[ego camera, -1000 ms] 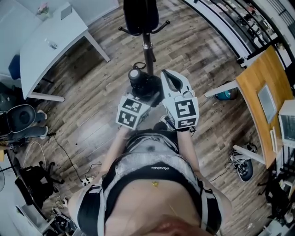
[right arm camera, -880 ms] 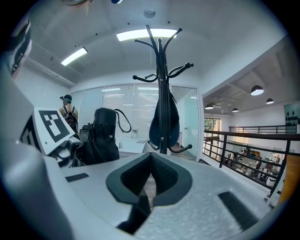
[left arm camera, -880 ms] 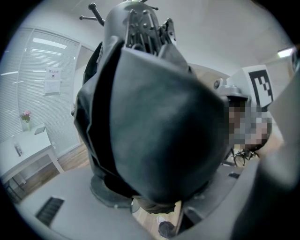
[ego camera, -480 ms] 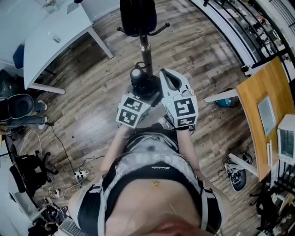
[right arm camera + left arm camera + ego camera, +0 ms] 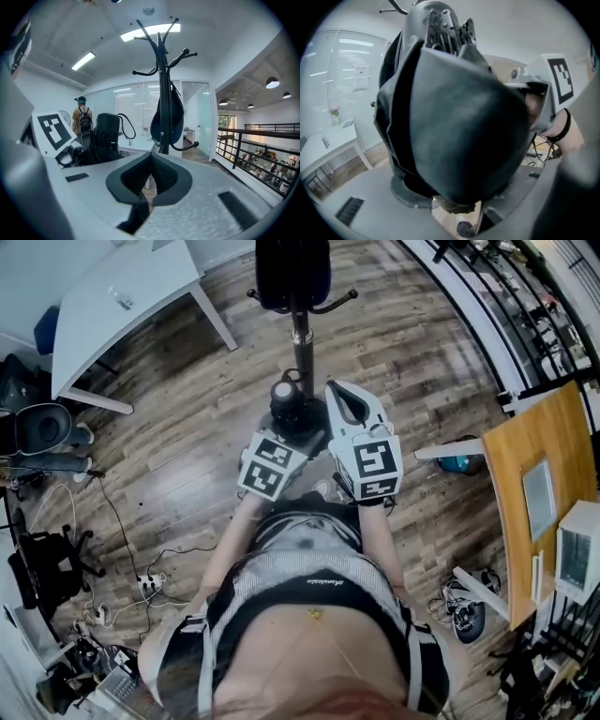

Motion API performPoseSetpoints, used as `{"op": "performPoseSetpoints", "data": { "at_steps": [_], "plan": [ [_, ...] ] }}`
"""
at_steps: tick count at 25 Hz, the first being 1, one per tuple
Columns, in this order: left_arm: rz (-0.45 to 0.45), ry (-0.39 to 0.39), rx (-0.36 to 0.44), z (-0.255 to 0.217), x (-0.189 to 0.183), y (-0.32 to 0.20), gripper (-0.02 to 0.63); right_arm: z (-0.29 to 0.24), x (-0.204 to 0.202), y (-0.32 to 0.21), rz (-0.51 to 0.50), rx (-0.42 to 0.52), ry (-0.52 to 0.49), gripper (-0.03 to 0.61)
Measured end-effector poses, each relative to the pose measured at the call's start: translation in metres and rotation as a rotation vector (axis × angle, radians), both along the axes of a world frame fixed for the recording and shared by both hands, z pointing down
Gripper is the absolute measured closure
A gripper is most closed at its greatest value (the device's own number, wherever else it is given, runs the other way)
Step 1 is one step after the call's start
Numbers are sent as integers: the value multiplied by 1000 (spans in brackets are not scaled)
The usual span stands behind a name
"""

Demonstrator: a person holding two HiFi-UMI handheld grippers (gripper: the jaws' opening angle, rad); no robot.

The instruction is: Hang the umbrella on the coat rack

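A folded black umbrella (image 5: 292, 409) stands bunched in front of me, its fabric and ribs filling the left gripper view (image 5: 459, 131). My left gripper (image 5: 286, 432) is shut on it; the jaws (image 5: 454, 206) stand wide around the bundle. The coat rack's dark pole (image 5: 300, 338) rises just beyond, with a black bag (image 5: 292, 273) on its hooks. My right gripper (image 5: 345, 399) is beside the umbrella on the right, shut and empty. In the right gripper view its pads (image 5: 151, 164) point at the rack (image 5: 161, 93), with the umbrella (image 5: 105, 136) at left.
A white table (image 5: 122, 310) stands at the far left and a wooden desk (image 5: 534, 493) at the right. A black railing (image 5: 487, 306) runs along the far right. Cables and a power strip (image 5: 145, 582) lie on the wood floor. A person with a backpack (image 5: 84, 119) stands far off.
Both grippers have edged slightly towards the rack's pole, the left still holding the umbrella. My view has drifted, so the table and desk sit differently in it.
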State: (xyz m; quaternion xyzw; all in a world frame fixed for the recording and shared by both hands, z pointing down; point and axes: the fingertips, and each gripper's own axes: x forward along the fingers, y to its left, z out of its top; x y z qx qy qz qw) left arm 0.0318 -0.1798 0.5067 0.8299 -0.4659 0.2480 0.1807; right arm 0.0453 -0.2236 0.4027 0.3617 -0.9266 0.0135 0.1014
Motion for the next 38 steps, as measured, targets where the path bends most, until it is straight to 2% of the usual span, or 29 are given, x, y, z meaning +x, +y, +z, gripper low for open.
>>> {"op": "performPoseSetpoints", "data": {
  "at_steps": [5,18,25,38],
  "plan": [
    [26,12,-8,1,-5,-6,367,1,-7,-6,13,-5,7,575],
    [192,-11,-50,16,-12,-13,367,6,-13,-22,150,-27,20,575],
    [252,-24,-84,32,-11,-7,367,14,-9,-21,208,-49,27,575],
    [301,-64,-121,55,-23,-1,367,20,-7,-16,274,-69,38,575]
  ]
}}
